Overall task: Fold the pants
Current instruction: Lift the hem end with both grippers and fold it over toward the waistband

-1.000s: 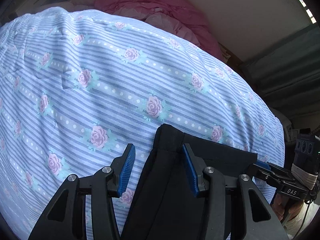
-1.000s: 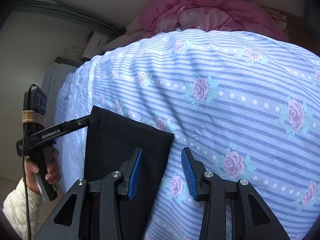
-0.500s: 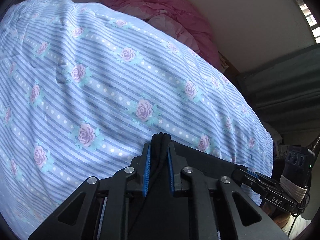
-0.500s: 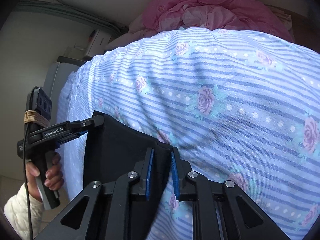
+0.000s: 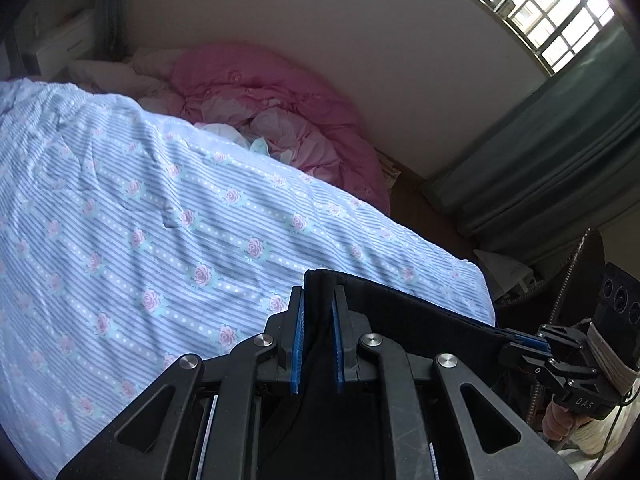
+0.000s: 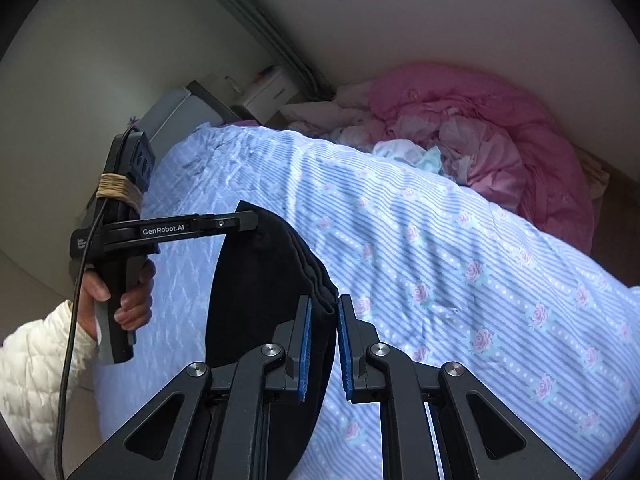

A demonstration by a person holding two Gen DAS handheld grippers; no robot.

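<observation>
You hold the black pants [image 6: 264,280] lifted above the bed [image 6: 440,264], one corner of the folded edge clamped in the left gripper [image 5: 318,336] and the other in the right gripper [image 6: 323,344], fingers closed on cloth. Keep the edge taut and level between both grippers. Carry it forward evenly, so the layers land aligned.

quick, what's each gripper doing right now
left gripper: closed on one corner of the black pants
right gripper: closed on the other corner of the pants
</observation>
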